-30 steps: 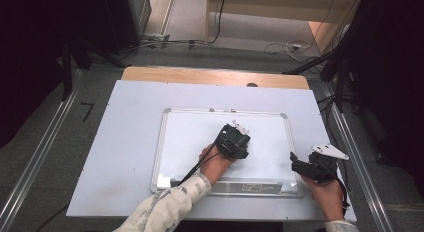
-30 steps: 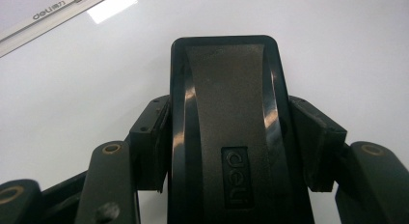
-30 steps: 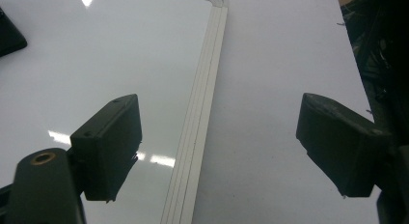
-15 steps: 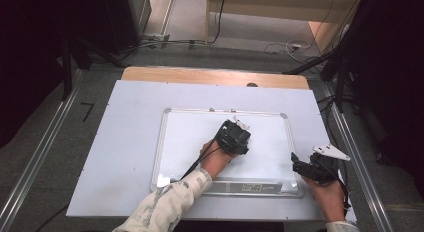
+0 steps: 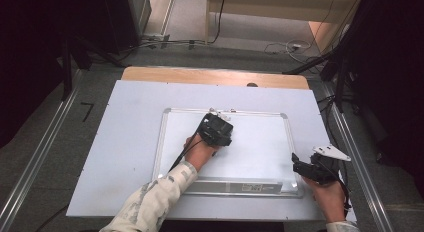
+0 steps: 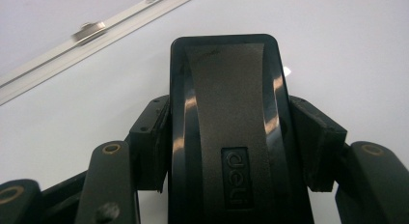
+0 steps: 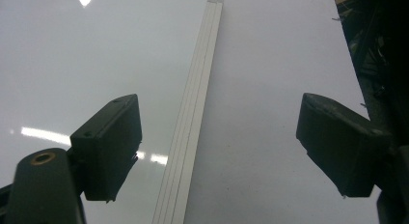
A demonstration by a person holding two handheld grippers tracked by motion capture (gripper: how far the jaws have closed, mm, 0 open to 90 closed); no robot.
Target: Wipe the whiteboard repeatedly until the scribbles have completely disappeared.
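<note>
While left tongs [image 6: 226, 132] clamp black eraser [image 6: 226, 103] on whiteboard [image 5: 260, 142], right tongs [image 7: 217, 142] gape over frame; pale surface [image 5: 130, 142], grey floor [image 5: 45, 142].

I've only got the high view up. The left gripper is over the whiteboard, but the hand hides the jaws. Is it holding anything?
Observer: Yes. The left gripper is shut on a black eraser, jaw pads pressed against both its sides.
Operator: Any marking on it?
Observer: A raised "deli" logo sits on its top face.
Operator: And the right gripper, open or shut?
Observer: The right gripper is open with nothing between the jaws; the whiteboard's frame runs through the gap below them.
</note>
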